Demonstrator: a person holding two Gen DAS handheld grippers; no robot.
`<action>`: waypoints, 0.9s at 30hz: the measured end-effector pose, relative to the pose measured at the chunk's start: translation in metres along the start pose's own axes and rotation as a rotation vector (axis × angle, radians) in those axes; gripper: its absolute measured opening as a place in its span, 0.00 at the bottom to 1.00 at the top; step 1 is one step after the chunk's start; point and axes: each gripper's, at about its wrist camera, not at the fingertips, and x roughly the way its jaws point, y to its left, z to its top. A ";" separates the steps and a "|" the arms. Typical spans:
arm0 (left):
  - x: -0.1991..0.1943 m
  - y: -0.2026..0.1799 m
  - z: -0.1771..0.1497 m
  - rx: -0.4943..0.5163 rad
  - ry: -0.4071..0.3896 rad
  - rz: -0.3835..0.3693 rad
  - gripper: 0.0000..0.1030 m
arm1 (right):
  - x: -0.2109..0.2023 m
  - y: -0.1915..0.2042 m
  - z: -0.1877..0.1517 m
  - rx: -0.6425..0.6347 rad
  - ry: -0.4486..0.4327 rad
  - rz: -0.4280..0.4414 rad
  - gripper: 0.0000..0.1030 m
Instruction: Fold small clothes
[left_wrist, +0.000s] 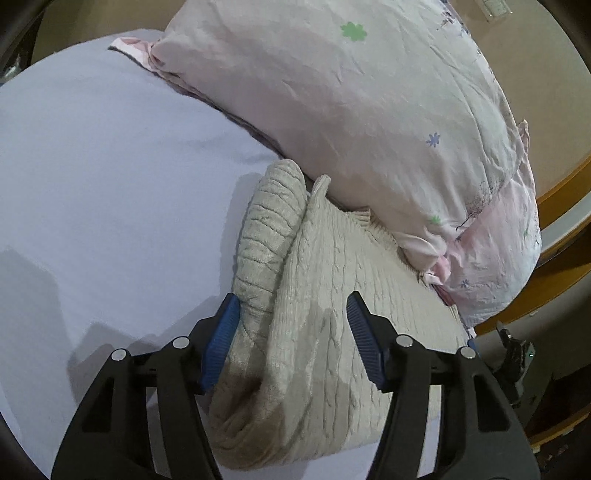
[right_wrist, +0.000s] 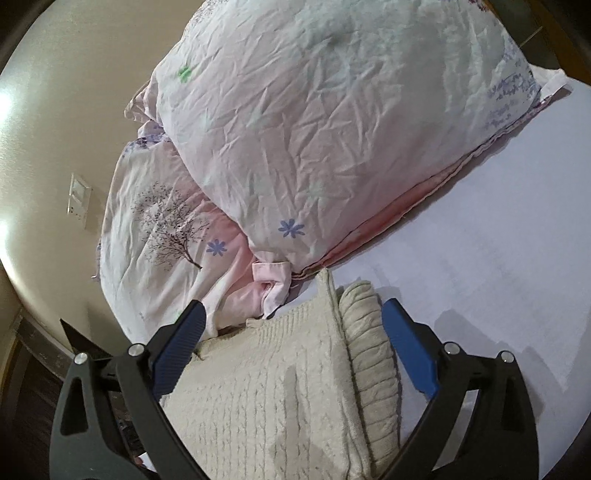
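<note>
Both wrist views close, downward — sharing sweater (left_wrist: 325, 295)

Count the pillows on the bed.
2. The upper pillow lies on top; the lower pillow, with a tree print, sticks out beneath it beside the knit sweater. More may be hidden.

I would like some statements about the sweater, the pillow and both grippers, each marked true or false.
1. The sweater is cream cable knit. True.
2. The sweater lies on a wooden floor. False: it lies on the pale lilac sheet.
3. The left gripper is open, its fingers on either side of the sweater. True.
4. The right gripper is shut on the sweater. False: it is open.
5. The pillow is plain black. False: it is pale pink with small flowers.
</note>
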 end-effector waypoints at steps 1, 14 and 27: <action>0.000 -0.001 -0.001 0.006 -0.006 0.020 0.56 | 0.001 0.001 0.001 -0.001 0.005 0.006 0.93; 0.007 0.004 0.004 -0.050 -0.018 0.029 0.52 | -0.012 0.001 0.010 -0.031 0.007 0.035 0.93; 0.020 -0.168 -0.020 0.015 0.070 -0.550 0.15 | -0.029 -0.001 0.017 -0.030 -0.041 0.043 0.93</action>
